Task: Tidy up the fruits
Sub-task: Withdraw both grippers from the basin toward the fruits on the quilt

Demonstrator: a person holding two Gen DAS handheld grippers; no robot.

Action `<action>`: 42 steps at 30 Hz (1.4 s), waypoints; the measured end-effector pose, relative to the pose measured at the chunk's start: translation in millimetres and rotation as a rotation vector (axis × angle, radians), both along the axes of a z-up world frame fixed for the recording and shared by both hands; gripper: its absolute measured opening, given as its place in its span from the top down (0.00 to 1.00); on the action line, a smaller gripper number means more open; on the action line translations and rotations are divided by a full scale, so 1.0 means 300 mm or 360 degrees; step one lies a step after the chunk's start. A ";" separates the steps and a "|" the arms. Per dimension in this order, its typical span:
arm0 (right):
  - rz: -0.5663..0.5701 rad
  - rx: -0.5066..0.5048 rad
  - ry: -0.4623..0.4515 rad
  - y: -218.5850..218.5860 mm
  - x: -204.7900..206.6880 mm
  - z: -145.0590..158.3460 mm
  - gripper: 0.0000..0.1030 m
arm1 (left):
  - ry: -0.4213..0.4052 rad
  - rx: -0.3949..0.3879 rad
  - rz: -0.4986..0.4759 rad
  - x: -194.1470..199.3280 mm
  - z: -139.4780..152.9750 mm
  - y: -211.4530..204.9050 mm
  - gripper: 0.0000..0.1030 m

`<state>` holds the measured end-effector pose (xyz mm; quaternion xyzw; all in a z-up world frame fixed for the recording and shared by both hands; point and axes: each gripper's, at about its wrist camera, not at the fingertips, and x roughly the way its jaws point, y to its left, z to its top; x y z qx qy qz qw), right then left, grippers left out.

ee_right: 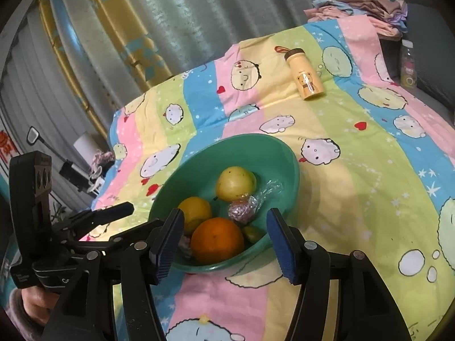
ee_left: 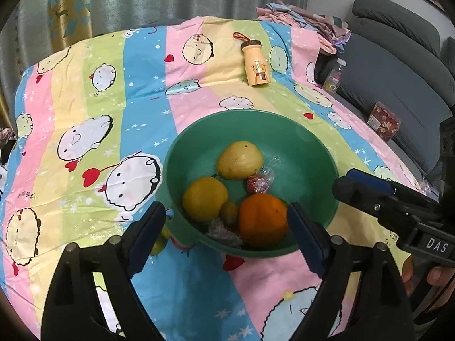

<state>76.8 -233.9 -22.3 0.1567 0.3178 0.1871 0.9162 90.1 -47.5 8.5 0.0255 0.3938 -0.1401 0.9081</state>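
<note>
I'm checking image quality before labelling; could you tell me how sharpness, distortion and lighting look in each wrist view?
Left wrist: strong fisheye bend, dark corners, green bowl and orange fairly sharp. Right wrist: same bend, curtain softly blurred, shadow on the cloth right of the bowl.

A green bowl (ee_left: 312,153) sits on the cartoon-print cloth (ee_left: 113,108), holding an orange (ee_left: 263,220), a yellow pear (ee_left: 239,159), a yellow citrus fruit (ee_left: 204,199), a small kiwi (ee_left: 229,211) and a wrapped red fruit (ee_left: 257,184). The left gripper (ee_left: 226,238) hangs wide apart over the bowl's near rim, gripping nothing. The right gripper (ee_left: 366,186) reaches in from the right. A bear-printed bottle (ee_left: 255,64) lies farther back.
</note>
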 end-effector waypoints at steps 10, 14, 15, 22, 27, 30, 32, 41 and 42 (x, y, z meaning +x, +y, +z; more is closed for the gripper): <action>0.0047 -0.0019 -0.0022 0.031 -0.077 0.039 0.41 | -0.0063 -0.0023 0.0035 -0.094 0.056 0.028 0.10; 0.0072 -0.0034 -0.0035 0.051 -0.109 0.054 0.41 | -0.0082 -0.0033 0.0043 -0.125 0.073 0.042 0.10; 0.0078 -0.0038 -0.0039 0.056 -0.115 0.058 0.41 | -0.0088 -0.0033 0.0046 -0.133 0.076 0.044 0.10; 0.0127 -0.0068 -0.0057 0.097 -0.158 0.080 0.41 | -0.0109 -0.0047 0.0072 -0.182 0.091 0.071 0.09; 0.0154 -0.0093 -0.0056 0.131 -0.175 0.084 0.41 | -0.0113 -0.0071 0.0099 -0.209 0.094 0.108 0.09; 0.0171 -0.0109 -0.0055 0.153 -0.184 0.086 0.41 | -0.0114 -0.0079 0.0113 -0.221 0.092 0.126 0.09; 0.0184 -0.0121 -0.0053 0.169 -0.186 0.087 0.41 | -0.0113 -0.0087 0.0124 -0.225 0.090 0.140 0.09; 0.0235 -0.0181 -0.0010 0.240 -0.186 0.064 0.41 | -0.0079 -0.0137 0.0193 -0.236 0.051 0.230 0.09; 0.0242 -0.0189 -0.0004 0.247 -0.184 0.059 0.41 | -0.0067 -0.0145 0.0212 -0.236 0.041 0.248 0.09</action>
